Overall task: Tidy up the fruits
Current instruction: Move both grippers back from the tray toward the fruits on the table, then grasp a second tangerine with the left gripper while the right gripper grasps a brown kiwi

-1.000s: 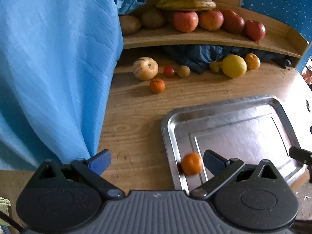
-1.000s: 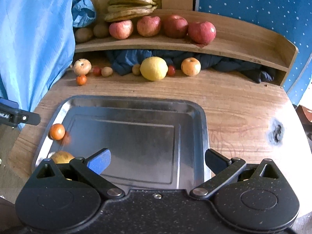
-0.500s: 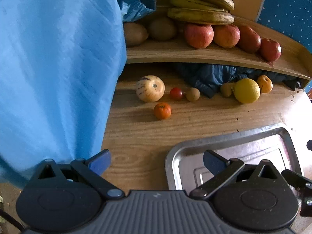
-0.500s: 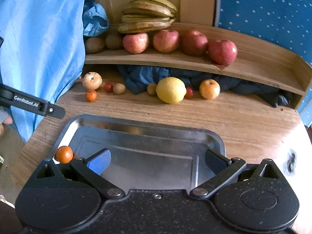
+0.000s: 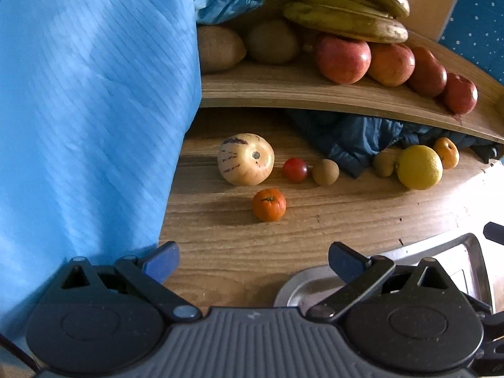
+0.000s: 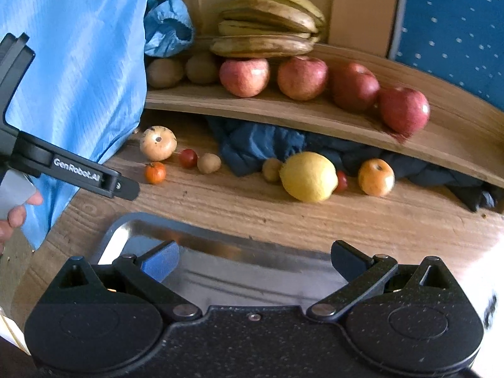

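My left gripper is open and holds nothing; a small orange mandarin lies on the wood just ahead of it. Behind the mandarin sit a pale striped round fruit, a red cherry tomato and a small brown fruit. My right gripper is open above the far edge of the steel tray. Ahead of it lie a yellow lemon, a small orange-yellow fruit and the mandarin. The left gripper's finger shows at the left of the right wrist view.
A wooden shelf at the back carries several red apples, bananas and brown kiwis. Dark blue cloth is bunched under the shelf. A light blue sleeve fills the left side.
Both grippers have moved forward toward the shelf. The tray with its mandarin has slid down behind the grippers. The left gripper now faces the loose mandarin on the table.
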